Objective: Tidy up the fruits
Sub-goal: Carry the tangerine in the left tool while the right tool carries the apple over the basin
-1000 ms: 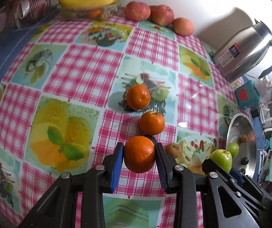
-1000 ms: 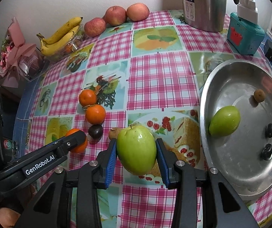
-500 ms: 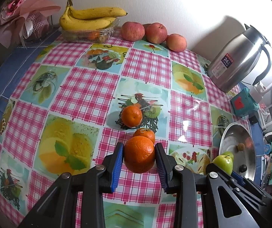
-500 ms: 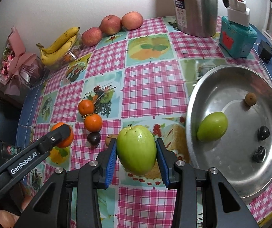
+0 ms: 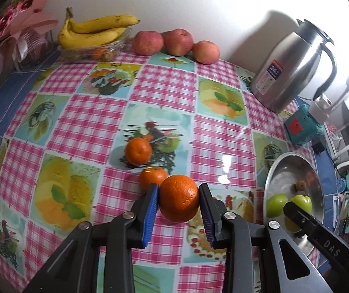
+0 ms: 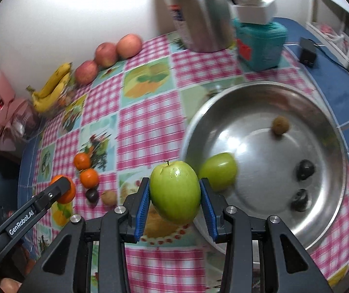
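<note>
A: What's changed over the last second?

B: Both hands have carried their fruit up and toward the bowl at the table's right edge. The right gripper is clamped on a green apple, which has gone from above the cloth to the bowl's near-left rim.

A: And the left?

B: The left gripper pinches an orange, lifted clear of the two small oranges mid-table.

A: What's in the bowl?

B: Another green apple, a small brown fruit and two dark ones.

A: So?

B: I'd judge the apple goes in next, beside its twin. The orange's spot isn't clear.
</note>
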Demonstrator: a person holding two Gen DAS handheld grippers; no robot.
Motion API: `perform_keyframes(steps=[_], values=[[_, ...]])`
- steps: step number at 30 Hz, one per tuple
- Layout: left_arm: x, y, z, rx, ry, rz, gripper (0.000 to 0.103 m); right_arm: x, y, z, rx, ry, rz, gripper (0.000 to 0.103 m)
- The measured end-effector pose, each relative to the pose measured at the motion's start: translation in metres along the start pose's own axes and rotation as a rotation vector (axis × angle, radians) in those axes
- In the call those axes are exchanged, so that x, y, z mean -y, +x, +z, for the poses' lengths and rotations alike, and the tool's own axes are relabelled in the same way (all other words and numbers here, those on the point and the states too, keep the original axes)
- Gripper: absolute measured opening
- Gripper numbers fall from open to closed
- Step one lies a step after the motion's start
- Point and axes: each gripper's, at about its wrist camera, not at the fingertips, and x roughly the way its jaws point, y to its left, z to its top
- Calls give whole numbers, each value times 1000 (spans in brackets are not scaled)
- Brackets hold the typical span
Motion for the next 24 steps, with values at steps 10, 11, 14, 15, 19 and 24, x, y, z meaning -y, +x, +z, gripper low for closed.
perform_keyframes(steps=[10, 11, 14, 15, 19, 24], values=[[43, 9, -11, -11, 101, -24, 36, 50, -12, 7, 35, 116, -52, 41], [48, 9, -13, -12, 112, -31, 36, 53, -13, 6, 37, 122, -55, 41], [62, 10, -17, -11, 142, -52, 36, 63, -17, 6, 51, 143, -67, 41], [69, 10, -19, -7, 164, -59, 36, 67, -18, 6, 56, 149, -73, 41], [93, 9, -26, -4, 233, -83, 36, 78, -20, 6, 67, 175, -84, 41], [120, 11, -36, -10, 305, -112, 36, 90, -26, 6, 81, 200, -97, 41]])
